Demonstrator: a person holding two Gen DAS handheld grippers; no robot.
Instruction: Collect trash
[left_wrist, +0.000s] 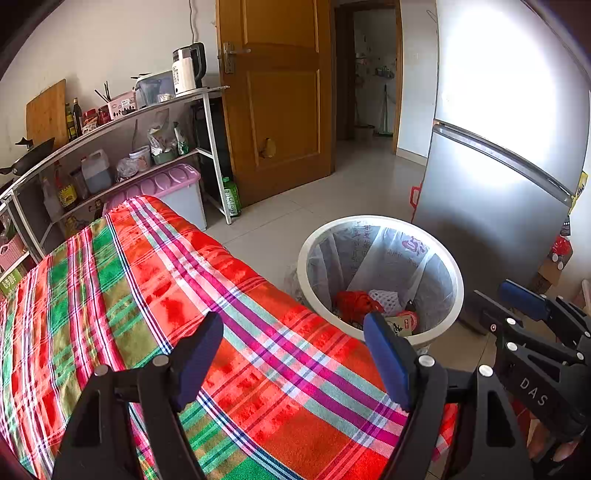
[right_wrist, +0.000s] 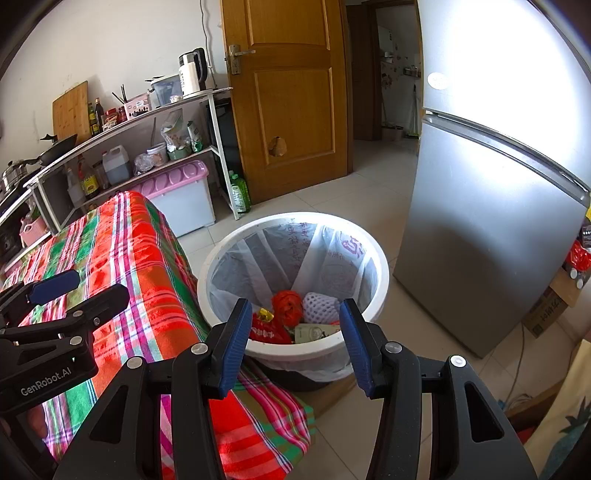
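The white trash bin (right_wrist: 293, 236) stands on the floor, right next to the table with the bright striped cloth (left_wrist: 155, 295), and the silver fridge (right_wrist: 480, 221) is on its other side. Inside the bin, down at the bottom of its thin bag, lie a crumpled red wrapper (right_wrist: 287, 304), a white net sleeve (right_wrist: 320, 308), a red packet (right_wrist: 267, 330) and a small pale box (right_wrist: 312, 332). The right gripper (right_wrist: 291, 343) hangs over the near rim with its blue pads apart and nothing between them. The left gripper (left_wrist: 293, 363) is over the cloth, also apart and empty. No trash shows on the part of the cloth in view, so the job looks almost done. To do the next bit well, the person should look around the table for anything missed, pinch each piece in its middle, carry it right over the bin's open top, and only then let go, so it does not catch on the rim or the bag.
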